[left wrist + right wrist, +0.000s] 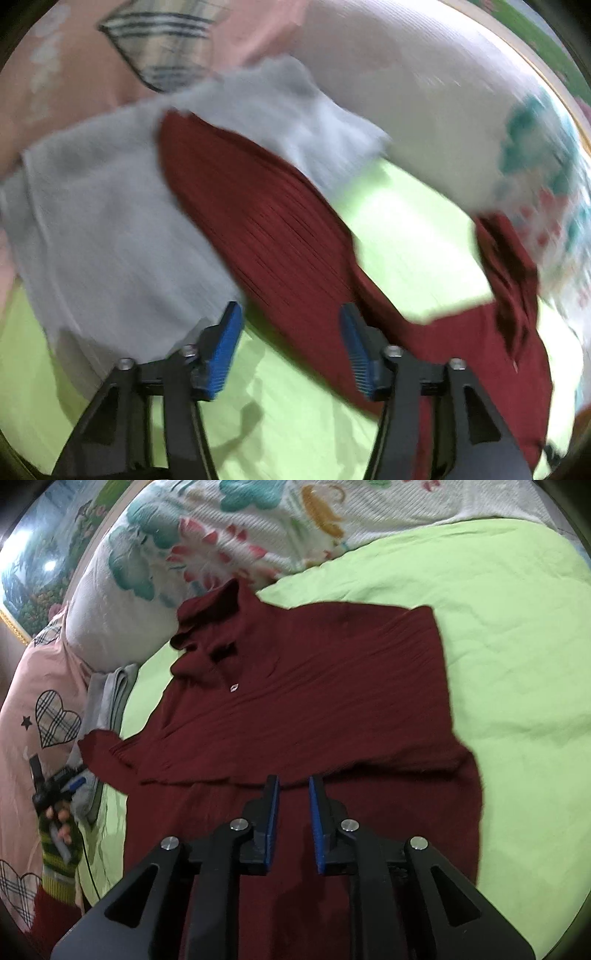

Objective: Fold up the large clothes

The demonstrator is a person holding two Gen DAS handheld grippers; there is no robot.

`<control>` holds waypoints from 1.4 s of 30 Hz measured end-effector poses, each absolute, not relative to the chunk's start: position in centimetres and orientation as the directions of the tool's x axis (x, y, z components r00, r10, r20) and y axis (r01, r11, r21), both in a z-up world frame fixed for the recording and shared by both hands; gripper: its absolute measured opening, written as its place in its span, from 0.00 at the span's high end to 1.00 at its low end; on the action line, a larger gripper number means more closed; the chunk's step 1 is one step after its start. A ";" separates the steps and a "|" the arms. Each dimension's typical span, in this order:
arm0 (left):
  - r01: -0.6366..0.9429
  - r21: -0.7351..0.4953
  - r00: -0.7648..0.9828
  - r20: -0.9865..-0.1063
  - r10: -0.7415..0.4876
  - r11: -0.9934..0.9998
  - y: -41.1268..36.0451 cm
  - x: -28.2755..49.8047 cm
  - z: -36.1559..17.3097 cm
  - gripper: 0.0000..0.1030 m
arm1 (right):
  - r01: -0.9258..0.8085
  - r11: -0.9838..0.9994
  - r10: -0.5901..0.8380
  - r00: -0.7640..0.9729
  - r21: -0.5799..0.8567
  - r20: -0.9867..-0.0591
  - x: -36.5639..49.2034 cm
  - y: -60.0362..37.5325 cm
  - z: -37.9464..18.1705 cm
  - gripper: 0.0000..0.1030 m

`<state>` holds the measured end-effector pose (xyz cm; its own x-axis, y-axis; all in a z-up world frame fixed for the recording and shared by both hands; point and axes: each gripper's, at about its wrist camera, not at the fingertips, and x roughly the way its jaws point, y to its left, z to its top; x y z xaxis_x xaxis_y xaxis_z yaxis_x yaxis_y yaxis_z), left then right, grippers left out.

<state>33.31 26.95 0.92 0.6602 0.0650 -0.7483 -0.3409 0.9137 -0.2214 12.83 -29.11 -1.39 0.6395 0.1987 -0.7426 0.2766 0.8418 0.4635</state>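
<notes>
Both grippers empty — left gripper (290, 347) wide, right gripper (293, 819) slightly parted — I'd pinch the maroon sweater's (314, 686) loose sleeve (107, 753) near its cuff, then fold inward.

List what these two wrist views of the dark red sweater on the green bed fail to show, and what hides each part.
- Sweater hem: right wrist view, covered by the right tongs and cut off by the lower edge.
- Sweater's sleeve end: left wrist view, smeared by motion blur against the grey cloth.
- Small white tag: right wrist view, too small to read.
- Left tongs: right wrist view, small, near the rim.
</notes>
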 end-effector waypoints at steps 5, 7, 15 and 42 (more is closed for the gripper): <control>-0.471 -0.218 0.639 -0.752 0.160 0.855 33.2 37.0 1.0 0.36 | 0.267 0.844 0.219 0.619 0.465 -0.754 13.3 -28.0 -1.9 0.80; -0.485 -0.260 0.630 -0.766 0.128 0.835 35.0 38.6 0.1 0.36 | 0.265 0.848 0.221 0.610 0.459 -0.761 13.6 -27.6 -2.0 0.80; -0.486 -0.299 0.663 -0.739 0.123 0.822 37.0 41.7 -0.5 0.83 | 0.258 0.852 0.227 0.602 0.455 -0.766 13.6 -27.1 -2.1 0.79; 0.291 -0.239 0.680 -0.630 -0.376 0.926 -5.0 31.6 3.3 0.98 | 0.323 0.792 0.192 0.674 0.518 -0.713 8.6 -31.3 -0.9 0.79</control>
